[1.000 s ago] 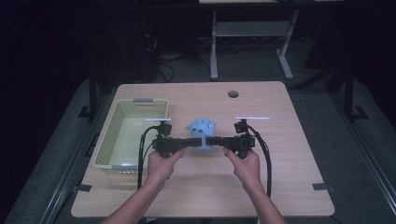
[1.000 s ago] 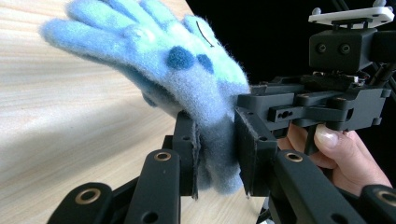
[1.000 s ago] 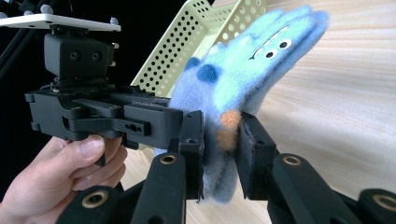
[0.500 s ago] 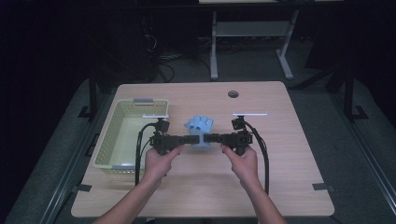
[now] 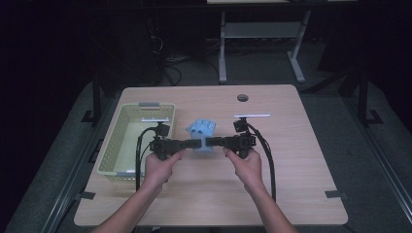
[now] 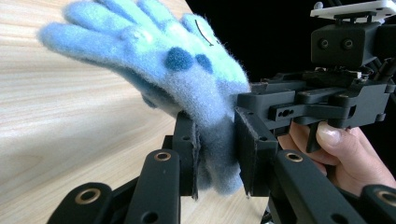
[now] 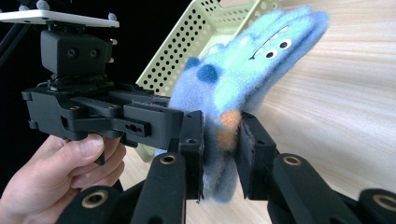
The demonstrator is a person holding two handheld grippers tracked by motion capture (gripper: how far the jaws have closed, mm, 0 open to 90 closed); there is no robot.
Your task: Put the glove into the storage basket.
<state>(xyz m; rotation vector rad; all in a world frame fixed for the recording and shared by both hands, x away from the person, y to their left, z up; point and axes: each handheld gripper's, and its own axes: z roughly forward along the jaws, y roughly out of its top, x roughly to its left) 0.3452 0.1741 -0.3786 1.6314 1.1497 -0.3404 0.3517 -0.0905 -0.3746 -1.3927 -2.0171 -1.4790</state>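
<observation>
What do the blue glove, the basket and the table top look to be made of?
Glove: fuzzy fleece or plush knit, going by the loose fibres along its edges; matte.
Basket: pale yellow-green, probably moulded plastic, with regular punched holes and a slight sheen.
Table: light wood-grain top, likely laminate; smooth and even.

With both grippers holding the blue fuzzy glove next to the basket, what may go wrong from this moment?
1. Both the left gripper and the right gripper clamp the blue glove near its cuff end; pulling apart may stretch the soft fabric or slip it from one pair of jaws.
2. The glove's fingers hang free, so they might catch on the rim of the yellow-green basket if it is carried there.
</observation>
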